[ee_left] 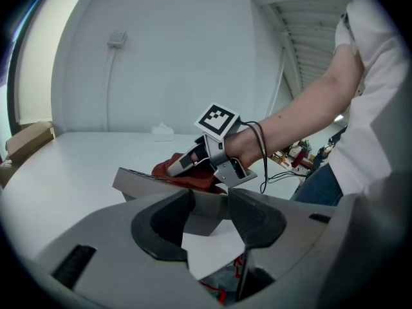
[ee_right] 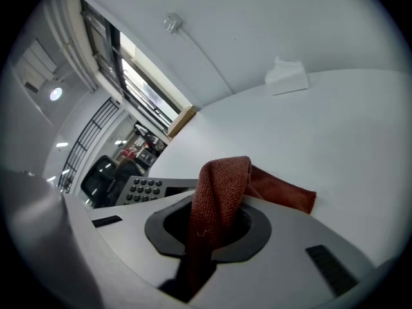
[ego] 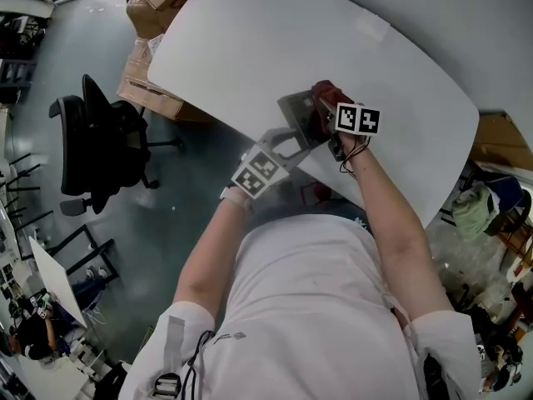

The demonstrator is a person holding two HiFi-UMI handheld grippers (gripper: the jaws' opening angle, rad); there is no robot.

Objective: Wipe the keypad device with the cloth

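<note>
Keypad device (ego: 296, 111) at the white table's (ego: 250, 40) near edge, red cloth (ee_right: 222, 185) draped on top. We pinch the cloth in our R gripper (ee_right: 209, 227); our L gripper (ee_left: 209, 214) clamps the device's near side.

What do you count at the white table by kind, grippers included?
keypad device: 1
red-brown cloth: 1
small white object: 1
grippers: 2, the left gripper and the right gripper
Total: 5
</note>
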